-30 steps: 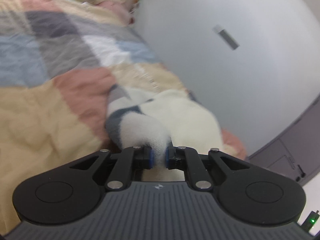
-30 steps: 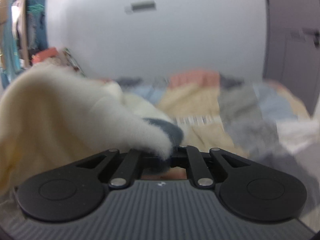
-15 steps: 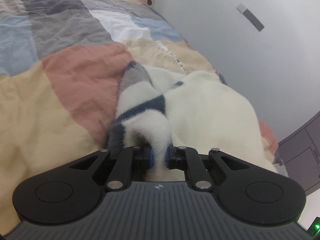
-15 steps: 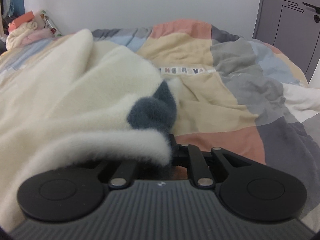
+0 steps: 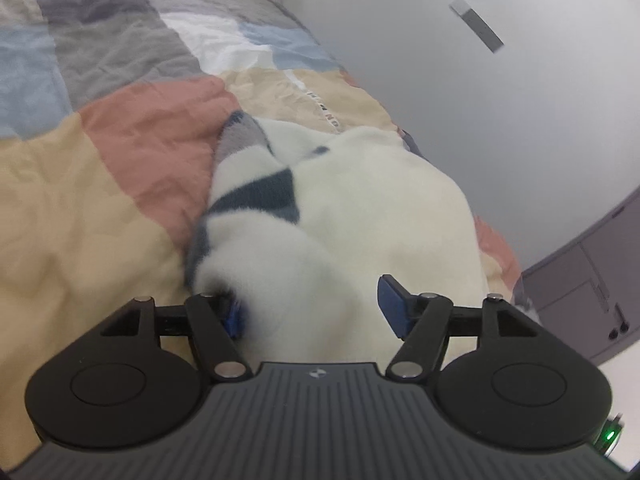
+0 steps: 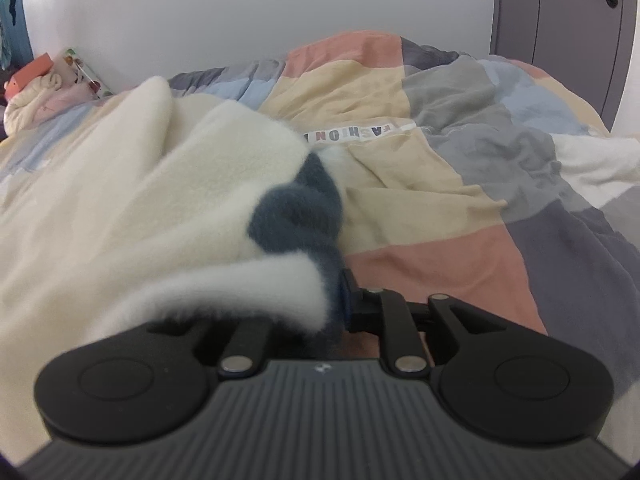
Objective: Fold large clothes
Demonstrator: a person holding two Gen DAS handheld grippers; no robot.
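A fluffy cream sweater (image 5: 380,208) with dark blue and grey stripes (image 5: 248,160) lies folded over on the patchwork quilt (image 5: 100,184). My left gripper (image 5: 312,310) is low over its near edge. Its jaws are opening and stand wide apart; cream fabric bulges between them and only the left pad (image 5: 234,316) touches it. In the right wrist view the sweater (image 6: 160,184) spreads to the left, its dark blue hem (image 6: 296,208) bunched in front of my right gripper (image 6: 326,304). Those jaws are opening slightly with the hem still pinched between them; fabric hides the left finger.
The quilt (image 6: 440,160) covers the whole bed and carries a sewn label strip (image 6: 352,134). A grey wall runs along the far side, with a purple-grey door (image 6: 560,20) at the right. A pile of clothes (image 6: 36,92) sits at the bed's far left corner.
My left gripper's jaws have spread wide and let go of the sweater's edge. Both grippers came down toward the bed, and the sweater now rests on the quilt.
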